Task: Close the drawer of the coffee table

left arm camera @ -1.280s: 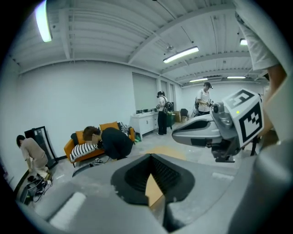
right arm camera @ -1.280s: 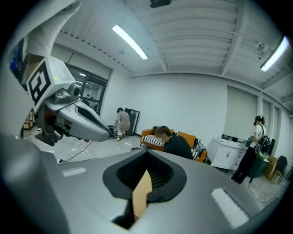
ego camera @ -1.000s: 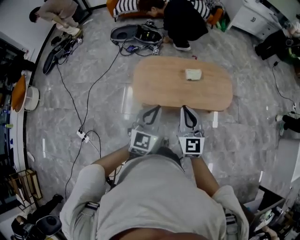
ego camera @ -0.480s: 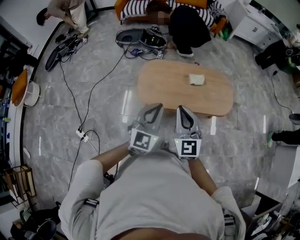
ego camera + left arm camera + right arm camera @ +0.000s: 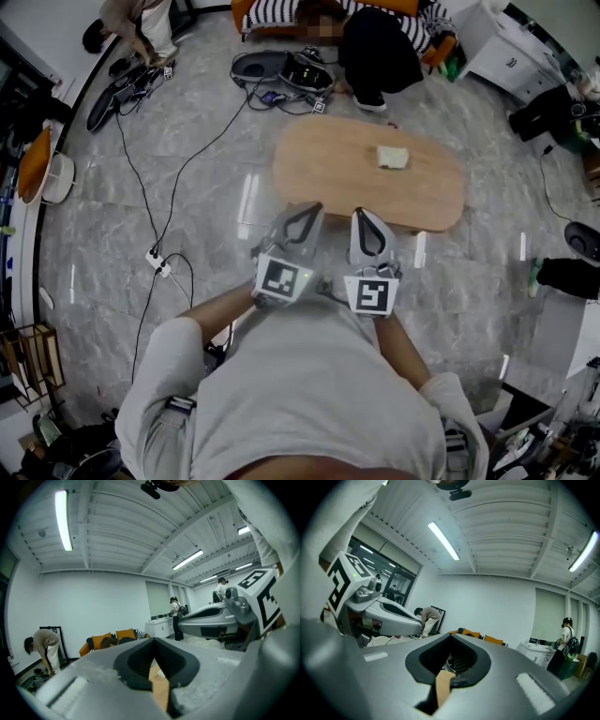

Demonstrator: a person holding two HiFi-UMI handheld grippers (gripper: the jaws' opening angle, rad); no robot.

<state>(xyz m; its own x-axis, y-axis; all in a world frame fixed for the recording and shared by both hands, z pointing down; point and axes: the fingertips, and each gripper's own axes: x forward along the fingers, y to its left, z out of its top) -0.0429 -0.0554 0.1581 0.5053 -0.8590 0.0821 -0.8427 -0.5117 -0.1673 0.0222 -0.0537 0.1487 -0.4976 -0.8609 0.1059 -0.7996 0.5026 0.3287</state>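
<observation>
On the marble floor (image 5: 187, 216) the oval wooden table (image 5: 366, 178) stands just ahead of the person. Its drawer does not show from above, so it is either pushed in or hidden under the top. The left gripper (image 5: 306, 214) and right gripper (image 5: 364, 217) hang side by side at the near edge, jaws closed on nothing. Closed tips push well. Lower them to any protruding front and press squarely together, clear of the pale block (image 5: 392, 157).
</observation>
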